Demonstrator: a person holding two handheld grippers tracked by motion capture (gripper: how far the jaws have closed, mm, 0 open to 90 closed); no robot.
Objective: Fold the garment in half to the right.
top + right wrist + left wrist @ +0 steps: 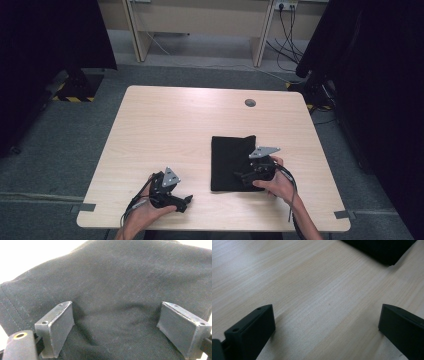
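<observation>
A black cloth (231, 162), folded into a rough rectangle, is seen lying flat on the table (165, 130), right of centre and toward the near edge; its far right corner is turned up slightly. The right gripper (243, 177) is held over the cloth's right-hand part by the person's right hand (278, 181), with the grey plate on top of it. In the right gripper view the jaws are spread wide over the dark fabric (120, 287) (a stitched hem is visible at the lower left of that view), and nothing is gripped between them. Whether the jaw tips press on the cloth or hang just above it cannot be told.

The left gripper (186, 201) is held near the front edge of the table, left of the cloth and apart from it. In the left gripper view its jaws are likewise set wide apart over bare wood (312, 290), with nothing between them, and a corner of the cloth (384, 250) is seen at the top right.
</observation>
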